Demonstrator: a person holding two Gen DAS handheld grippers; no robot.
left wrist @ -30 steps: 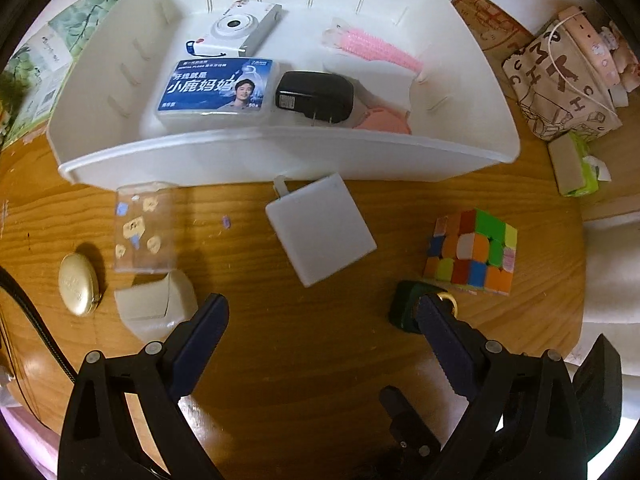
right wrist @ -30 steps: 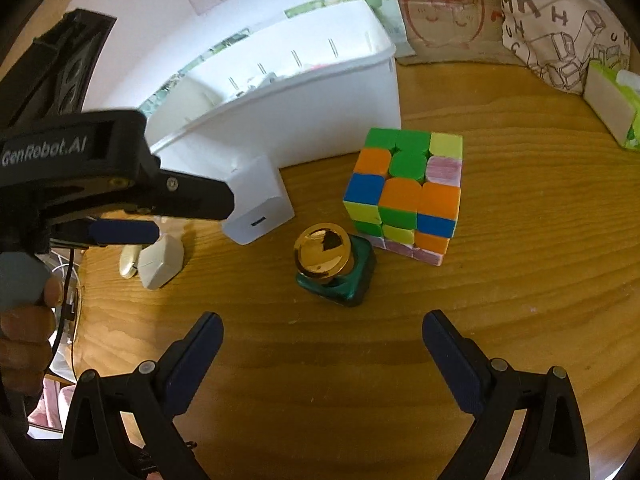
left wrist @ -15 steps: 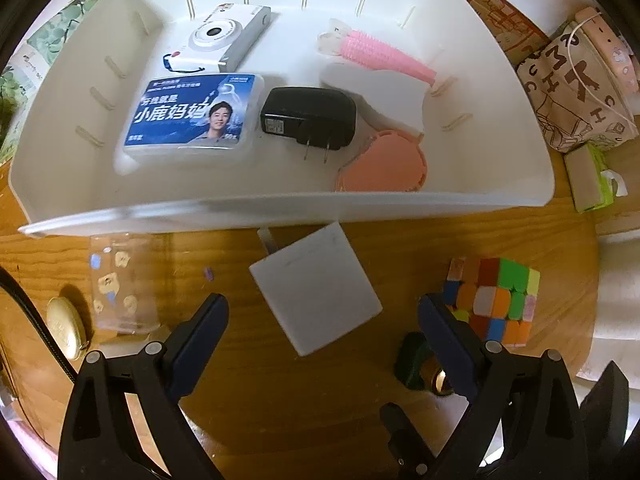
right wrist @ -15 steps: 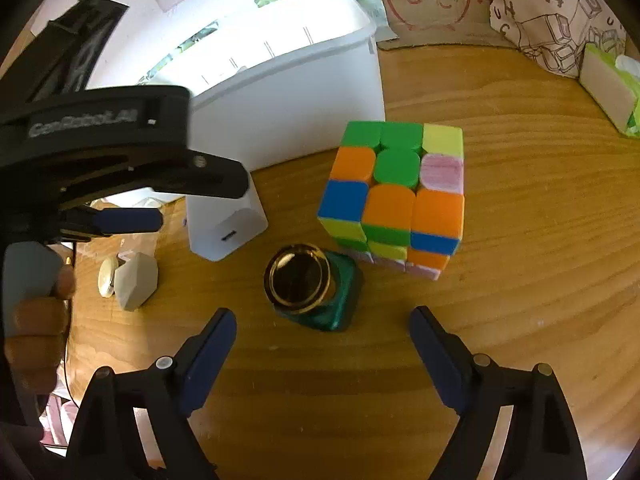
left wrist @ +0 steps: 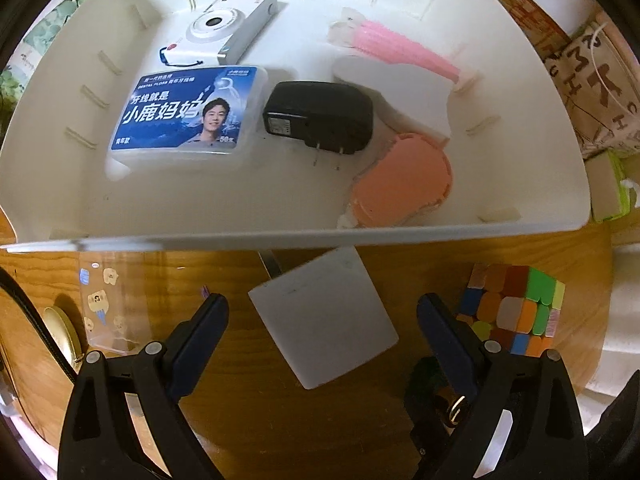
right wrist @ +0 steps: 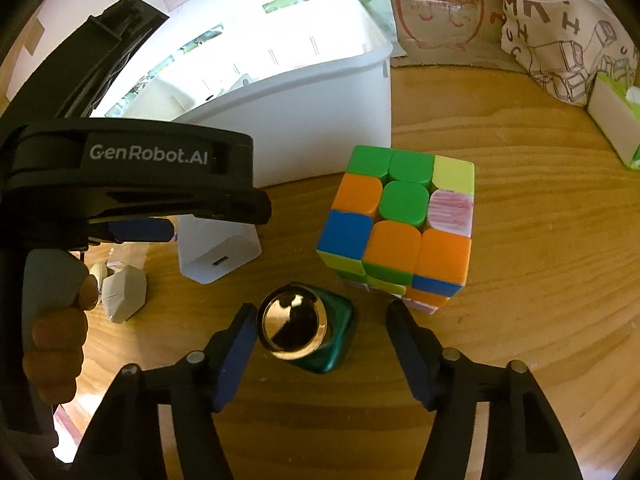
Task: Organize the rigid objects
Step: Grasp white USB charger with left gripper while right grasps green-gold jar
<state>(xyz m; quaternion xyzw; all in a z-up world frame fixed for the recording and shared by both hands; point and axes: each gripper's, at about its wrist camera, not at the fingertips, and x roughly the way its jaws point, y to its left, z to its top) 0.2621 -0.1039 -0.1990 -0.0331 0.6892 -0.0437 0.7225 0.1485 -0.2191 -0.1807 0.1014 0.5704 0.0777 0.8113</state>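
Observation:
A white charger block (left wrist: 324, 320) lies on the wooden table just in front of the white bin (left wrist: 280, 236). My left gripper (left wrist: 322, 308) points straight down over it, open, one finger on each side and clear of it. A small green bottle with a gold cap (right wrist: 304, 332) stands between the fingers of my right gripper (right wrist: 320, 318), whose jaws are closing. The left pad is at the cap; the right pad is still apart from the bottle. A colourful puzzle cube (right wrist: 400, 224) sits just beyond the bottle.
The bin holds a white camera (left wrist: 224, 28), a blue floss box (left wrist: 184, 112), a black plug adapter (left wrist: 320, 120), a pink comb (left wrist: 396, 52) and a pink round case (left wrist: 404, 184). A cream pebble-shaped case (right wrist: 122, 294), a gold oval (left wrist: 60, 332) and a printed bag (right wrist: 560, 40) lie around.
My left gripper has come forward and lower, so the white charger now sits between its fingers. The right gripper's jaws have narrowed a lot around the gold-capped bottle.

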